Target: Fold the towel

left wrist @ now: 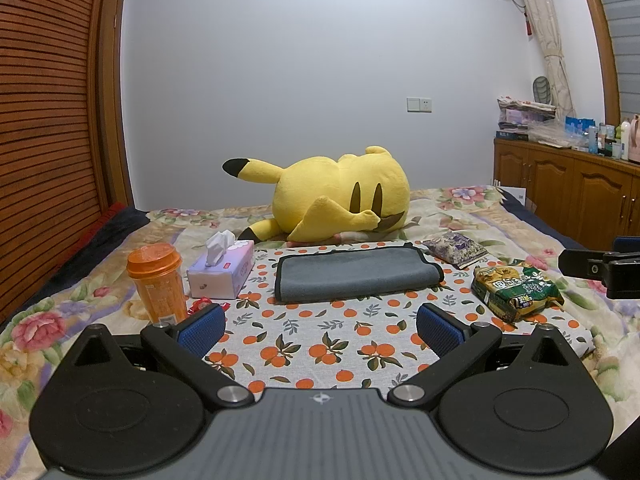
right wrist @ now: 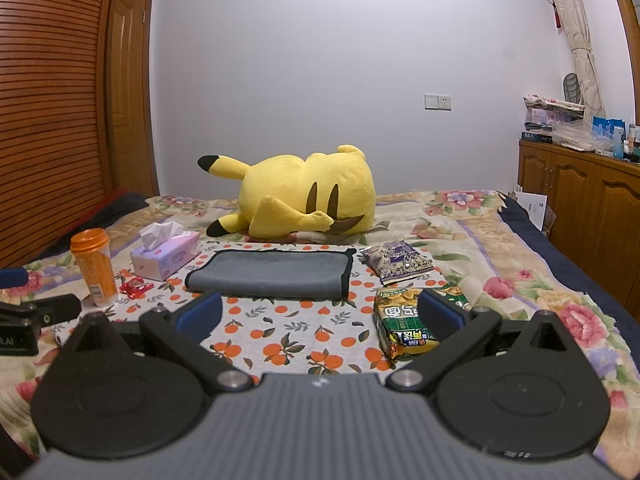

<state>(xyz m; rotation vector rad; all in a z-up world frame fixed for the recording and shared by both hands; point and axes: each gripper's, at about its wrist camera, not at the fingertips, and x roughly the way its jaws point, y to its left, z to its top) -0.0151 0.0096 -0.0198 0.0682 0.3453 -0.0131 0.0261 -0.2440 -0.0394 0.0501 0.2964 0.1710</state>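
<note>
A grey towel [left wrist: 356,274] with a black hem lies folded on an orange-print cloth [left wrist: 320,344] on the bed; it also shows in the right wrist view [right wrist: 272,274]. My left gripper [left wrist: 320,326] is open and empty, a short way in front of the towel. My right gripper [right wrist: 320,312] is open and empty, in front of the towel's near edge, its right finger over a green noodle packet [right wrist: 404,322]. The right gripper's side shows at the right edge of the left wrist view [left wrist: 600,268].
An orange cup [left wrist: 158,282], a tissue box [left wrist: 222,270] and a red candy [right wrist: 136,287] lie left of the towel. A purple snack bag [left wrist: 456,249] and the green packet [left wrist: 516,290] lie right. A yellow plush toy [left wrist: 340,196] lies behind. Wooden cabinets [left wrist: 568,196] stand right.
</note>
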